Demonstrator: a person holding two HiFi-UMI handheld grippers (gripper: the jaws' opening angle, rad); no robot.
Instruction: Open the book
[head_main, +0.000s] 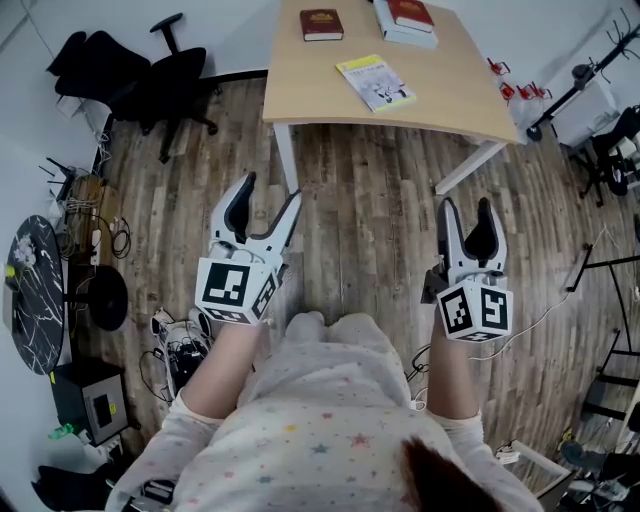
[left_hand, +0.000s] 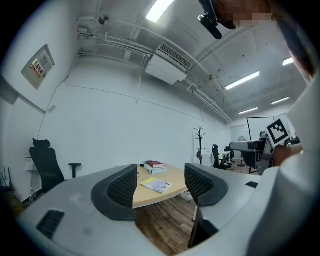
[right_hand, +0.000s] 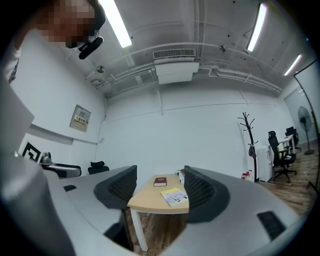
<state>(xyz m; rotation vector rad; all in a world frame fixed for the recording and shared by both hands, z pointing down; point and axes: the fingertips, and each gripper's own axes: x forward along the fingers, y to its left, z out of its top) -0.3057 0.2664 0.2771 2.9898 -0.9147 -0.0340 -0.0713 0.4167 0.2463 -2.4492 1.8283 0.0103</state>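
A shut yellow-and-white book lies near the front of a light wooden table. A dark red book lies shut at the table's back left. Another red book tops a small stack at the back. My left gripper is open and empty, held above the wooden floor well short of the table. My right gripper is also open and empty, at the same distance. The yellow book shows between the left jaws, and the same yellow book appears between the right jaws.
A black office chair stands at the left of the table. A round black side table and a cable tangle sit at the left. Stands and racks crowd the right. A coat stand rises beyond the table.
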